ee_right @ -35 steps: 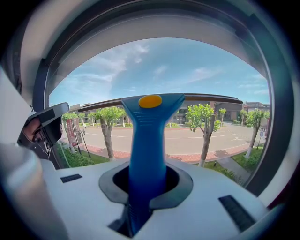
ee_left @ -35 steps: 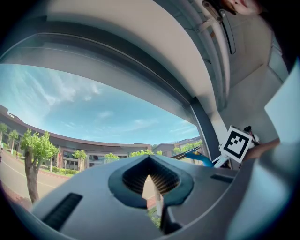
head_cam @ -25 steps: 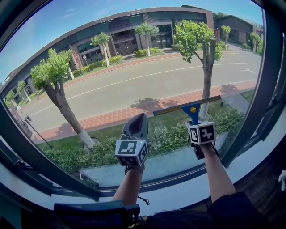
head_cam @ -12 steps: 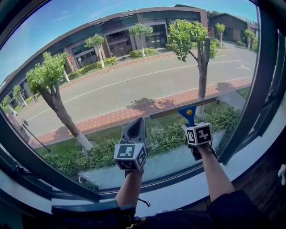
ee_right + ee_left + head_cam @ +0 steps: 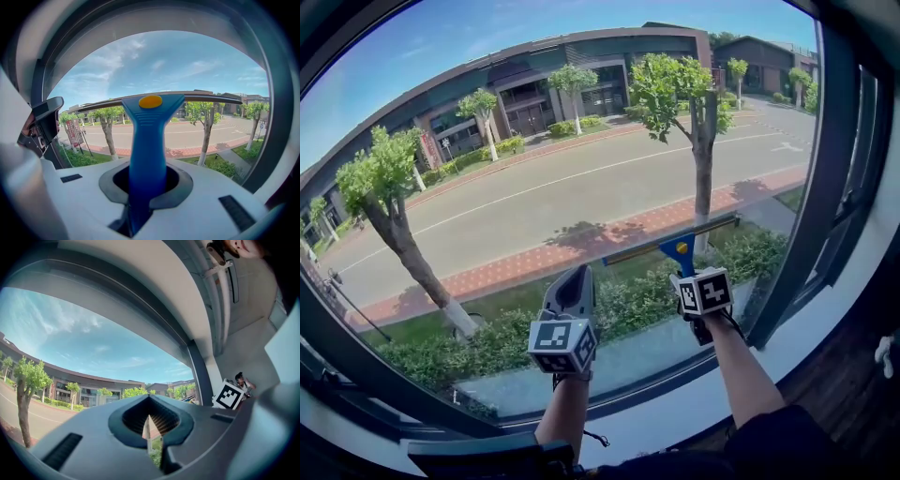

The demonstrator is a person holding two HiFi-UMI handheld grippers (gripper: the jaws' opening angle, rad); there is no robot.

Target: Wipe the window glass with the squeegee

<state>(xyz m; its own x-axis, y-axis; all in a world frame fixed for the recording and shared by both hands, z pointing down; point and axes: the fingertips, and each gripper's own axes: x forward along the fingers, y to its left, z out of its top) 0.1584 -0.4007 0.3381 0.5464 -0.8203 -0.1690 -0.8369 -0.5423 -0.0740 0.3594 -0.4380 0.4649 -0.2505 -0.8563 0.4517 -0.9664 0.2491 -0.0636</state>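
A blue squeegee with a yellow button and a long dark blade lies flat against the lower part of the window glass. My right gripper is shut on its blue handle, and the blade runs level across the pane in the right gripper view. My left gripper is shut and holds nothing, raised close to the glass, left of the squeegee. In the left gripper view its jaws meet with only a thin slit between them.
A dark window frame rises at the right, and a pale sill runs below the glass. Outside are a road, trees and buildings. The right gripper's marker cube shows in the left gripper view.
Both grippers have shifted left and slightly down in the head view, and the squeegee blade has slid down and left along the glass with the right gripper.
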